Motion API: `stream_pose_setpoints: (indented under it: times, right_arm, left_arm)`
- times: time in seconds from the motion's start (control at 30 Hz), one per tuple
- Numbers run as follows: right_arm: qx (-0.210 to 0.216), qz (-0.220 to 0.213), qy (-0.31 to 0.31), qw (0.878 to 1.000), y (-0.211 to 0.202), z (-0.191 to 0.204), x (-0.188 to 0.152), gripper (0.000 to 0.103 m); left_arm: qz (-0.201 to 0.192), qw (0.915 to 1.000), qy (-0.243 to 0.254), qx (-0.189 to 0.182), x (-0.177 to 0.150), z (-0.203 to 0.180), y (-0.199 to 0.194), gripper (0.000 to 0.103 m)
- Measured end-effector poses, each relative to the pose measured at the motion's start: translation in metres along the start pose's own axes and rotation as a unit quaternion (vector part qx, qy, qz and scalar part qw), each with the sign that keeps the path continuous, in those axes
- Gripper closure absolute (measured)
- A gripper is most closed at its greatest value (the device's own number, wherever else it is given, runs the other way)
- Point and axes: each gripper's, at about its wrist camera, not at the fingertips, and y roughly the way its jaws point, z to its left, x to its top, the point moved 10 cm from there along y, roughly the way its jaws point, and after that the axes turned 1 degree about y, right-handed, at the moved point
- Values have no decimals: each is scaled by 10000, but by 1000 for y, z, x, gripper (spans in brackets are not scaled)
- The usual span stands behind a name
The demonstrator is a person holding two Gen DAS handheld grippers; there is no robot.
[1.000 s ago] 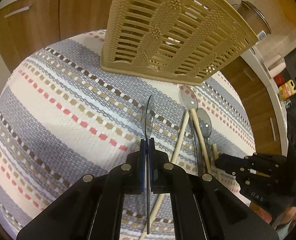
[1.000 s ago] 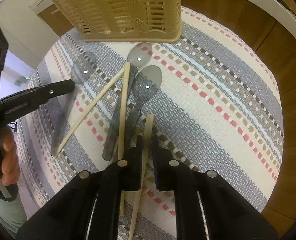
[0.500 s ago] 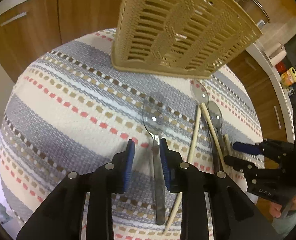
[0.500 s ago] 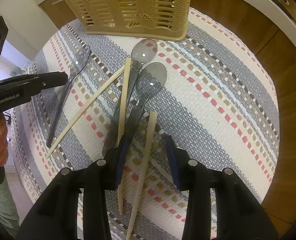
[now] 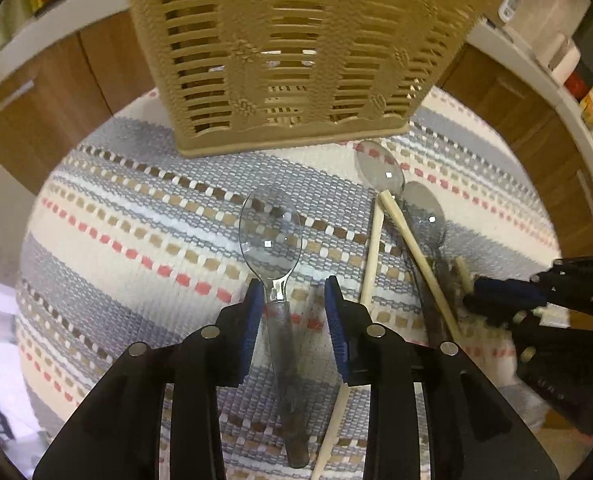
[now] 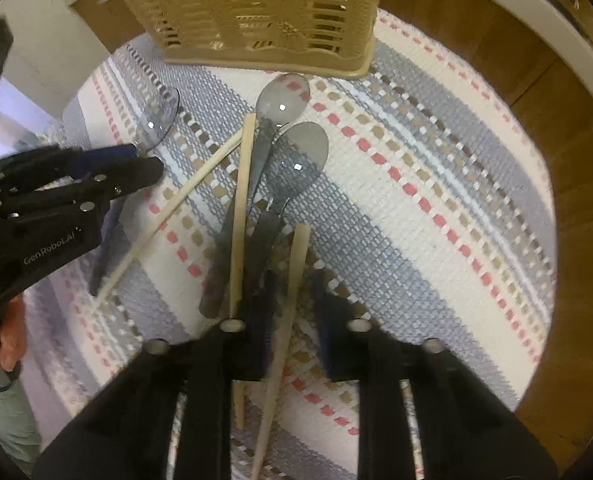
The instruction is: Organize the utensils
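One clear spoon (image 5: 270, 236) | left fingers (image 5: 254, 320) opening around it | right fingers (image 6: 332, 328) pinching pale chopstick (image 6: 294, 276)

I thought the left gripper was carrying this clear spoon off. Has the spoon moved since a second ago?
Yes. The clear spoon, then on edge in the left gripper, now lies flat on the striped cloth between opening jaws, before the basket.

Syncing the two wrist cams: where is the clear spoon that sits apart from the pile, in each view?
Left wrist: clear spoon at centre, bowl toward the basket, handle running down between the left gripper's blue pads, which stand apart.
Right wrist: upper left, bowl showing just above the left gripper; handle mostly hidden.
Shared landmark: the tan slatted basket at the top of both views.
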Motion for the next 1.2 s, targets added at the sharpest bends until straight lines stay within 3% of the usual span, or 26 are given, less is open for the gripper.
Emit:
stream_pose_setpoints:
  times: [0.03, 0.1, 0.13, 0.27, 0.4, 0.47, 0.67, 0.77, 0.83, 0.87, 1.0, 1.07, 1.2]
  right_arm:
    - [-49, -15, -36, 10000, 0, 1, 0, 98]
    - [-38, -43, -29, 10000, 0, 2, 0, 99]
    - [-3, -67, -7, 10000, 0, 3, -1, 99]
    - [249, -390, 81, 9989, -14, 1, 0, 99]
    - [539, -982, 106, 9936, -49, -6, 4, 99]
    - [683, -1404, 111, 9877, -75, -8, 9, 99]
    - [958, -2651, 164, 9593, -147, -16, 37, 99]
    - [981, -3268, 204, 9398, -186, -24, 56, 99]
    - [924, -3619, 290, 9272, -207, -30, 71, 99]
    - [886, -3767, 338, 9215, -216, -31, 76, 99]
    - [684, -4353, 505, 8963, -243, -45, 114, 99]
    - [669, -4523, 617, 8872, -251, -52, 133, 99]
    - [498, -4879, 712, 8686, -263, -63, 166, 99]
  left_arm:
    - [-22, 9998, 84, 179, 0, -2, 0, 78]
    - [-94, 9982, 216, 552, 1, -2, 0, 93]
    - [-133, 9980, 232, 570, 1, -3, 0, 93]
    - [-389, 9990, 64, 221, 2, -6, -8, 93]
    - [-1072, 9936, -155, -308, 6, -5, -43, 94]
    - [-1522, 9867, -193, -541, 13, -7, -71, 94]
    - [-2898, 9529, -356, -816, 46, -2, -162, 93]
    - [-3535, 9293, -499, -946, 67, -1, -199, 93]
    - [-3898, 9158, -557, -796, 87, -1, -218, 93]
    - [-4148, 9050, -573, -753, 97, 2, -229, 93]
    - [-4678, 8789, -707, -610, 127, 6, -256, 93]
    - [-4873, 8686, -784, -444, 140, 15, -257, 93]
    - [-5019, 8606, -855, -164, 158, 29, -246, 93]
